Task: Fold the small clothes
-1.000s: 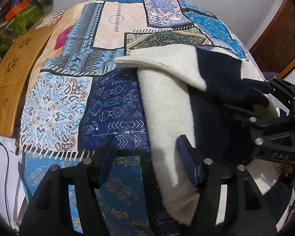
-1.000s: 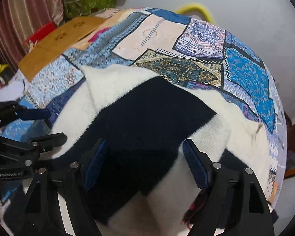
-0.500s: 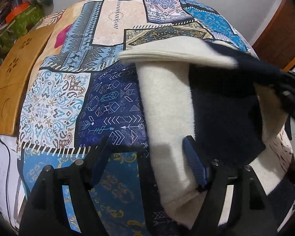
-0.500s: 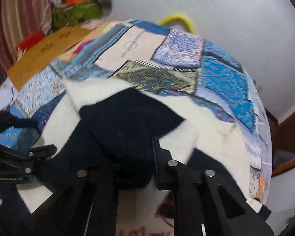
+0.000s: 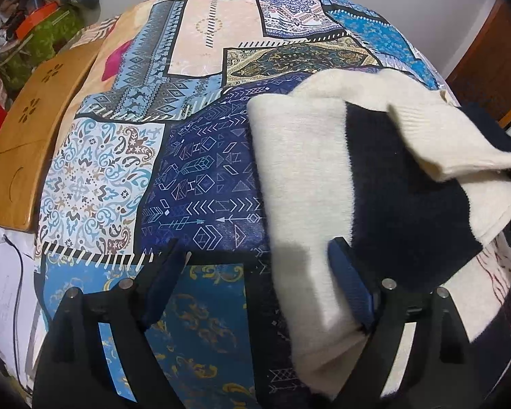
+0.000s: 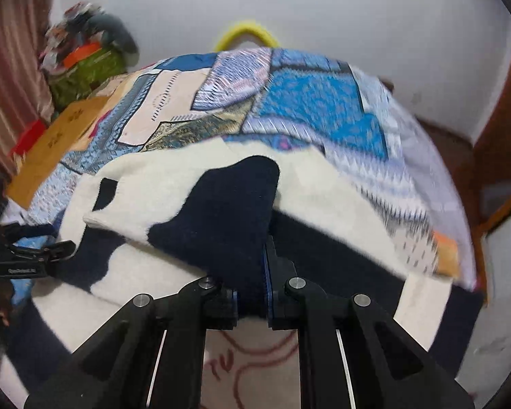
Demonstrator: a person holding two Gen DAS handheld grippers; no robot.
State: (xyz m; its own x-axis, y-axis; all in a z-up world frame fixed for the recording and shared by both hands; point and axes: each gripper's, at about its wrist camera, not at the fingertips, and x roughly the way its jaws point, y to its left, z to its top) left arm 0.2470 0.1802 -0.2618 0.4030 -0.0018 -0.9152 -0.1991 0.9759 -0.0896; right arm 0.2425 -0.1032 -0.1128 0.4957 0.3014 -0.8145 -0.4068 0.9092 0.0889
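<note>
Right tongs [image 6: 250, 301] pinching sweater [image 6: 221, 218] edge; left tongs [image 5: 255, 283] opening, empty

Home bedroom, patchwork bedspread [image 5: 201, 177], curtain [image 6: 13, 78]

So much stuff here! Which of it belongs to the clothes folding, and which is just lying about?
In the job:
- cream and navy garment
- right gripper, shut on a fold of it
- left gripper, jaws opening over its edge
- patchwork bedspread underneath

Lying about:
- wooden board
- green bag
- yellow ring
- cable
</note>
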